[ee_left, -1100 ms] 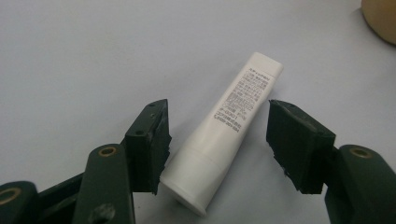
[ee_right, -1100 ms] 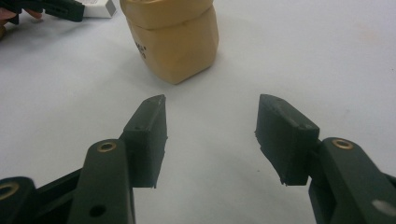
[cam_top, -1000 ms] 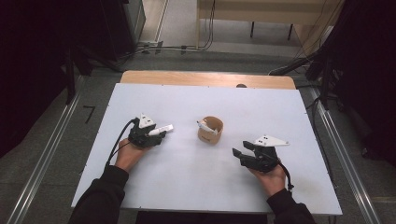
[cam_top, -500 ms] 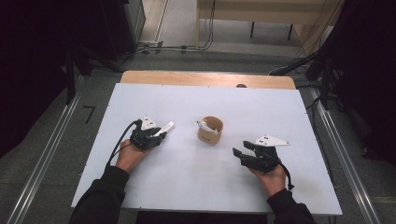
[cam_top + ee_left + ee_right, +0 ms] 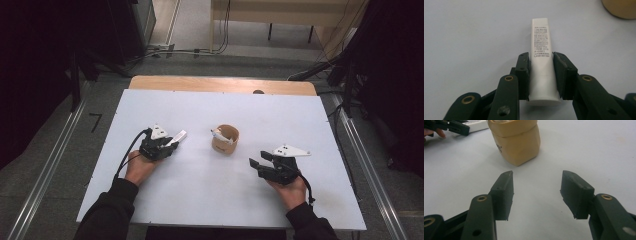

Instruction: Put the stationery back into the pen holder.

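A white table [image 5: 200,200] stands on a grey floor, with dark curtains on both sides. The left gripper [image 5: 541,72] has just been closing, and its pads now press both sides of a white tube [image 5: 541,57] (printed with small dark text), which lies flat on the table and points toward the tan paper cup [image 5: 225,139]. The cup stands upright near the table's middle, between the two hands, with a white item sticking out of it. The right gripper [image 5: 536,192] rests apart from the cup, its jaws spread with nothing between them.
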### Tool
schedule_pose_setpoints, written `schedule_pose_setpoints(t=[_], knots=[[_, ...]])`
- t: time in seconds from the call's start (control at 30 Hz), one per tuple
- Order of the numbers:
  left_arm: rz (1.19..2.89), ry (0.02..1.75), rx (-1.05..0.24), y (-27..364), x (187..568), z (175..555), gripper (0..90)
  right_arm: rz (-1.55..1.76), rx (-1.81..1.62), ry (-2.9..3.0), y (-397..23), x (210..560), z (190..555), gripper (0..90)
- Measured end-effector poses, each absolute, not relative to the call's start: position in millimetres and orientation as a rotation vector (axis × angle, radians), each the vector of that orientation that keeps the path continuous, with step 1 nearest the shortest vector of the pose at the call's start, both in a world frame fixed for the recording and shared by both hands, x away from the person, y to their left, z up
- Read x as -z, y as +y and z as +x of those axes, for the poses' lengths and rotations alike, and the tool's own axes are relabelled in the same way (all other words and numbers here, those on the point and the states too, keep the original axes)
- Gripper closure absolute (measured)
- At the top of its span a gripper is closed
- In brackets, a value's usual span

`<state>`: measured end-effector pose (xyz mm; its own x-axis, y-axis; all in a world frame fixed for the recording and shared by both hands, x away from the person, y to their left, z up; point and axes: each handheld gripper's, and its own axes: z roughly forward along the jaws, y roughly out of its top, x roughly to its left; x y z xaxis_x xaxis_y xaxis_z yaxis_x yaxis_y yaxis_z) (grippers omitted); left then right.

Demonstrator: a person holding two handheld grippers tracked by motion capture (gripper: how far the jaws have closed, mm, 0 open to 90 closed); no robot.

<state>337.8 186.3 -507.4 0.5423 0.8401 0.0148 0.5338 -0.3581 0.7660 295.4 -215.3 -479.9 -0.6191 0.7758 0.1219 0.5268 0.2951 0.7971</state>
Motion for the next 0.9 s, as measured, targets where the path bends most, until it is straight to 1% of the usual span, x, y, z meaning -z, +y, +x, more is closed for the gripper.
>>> schedule_pose_setpoints(t=[0.4, 0.7, 0.9], knots=[[2.000, 1.084, -0.504, 181, 495, 330, 67.7, 1.182, -1.233, 2.280, -215, 480, 295, 42.4], [1.932, 1.031, -0.486, 171, 463, 320, 67.8, 1.189, -1.237, 2.277, -215, 480, 296, 42.5], [1.918, 0.983, -0.470, 159, 439, 315, 67.7, 1.186, -1.237, 2.278, -215, 480, 296, 42.6]])
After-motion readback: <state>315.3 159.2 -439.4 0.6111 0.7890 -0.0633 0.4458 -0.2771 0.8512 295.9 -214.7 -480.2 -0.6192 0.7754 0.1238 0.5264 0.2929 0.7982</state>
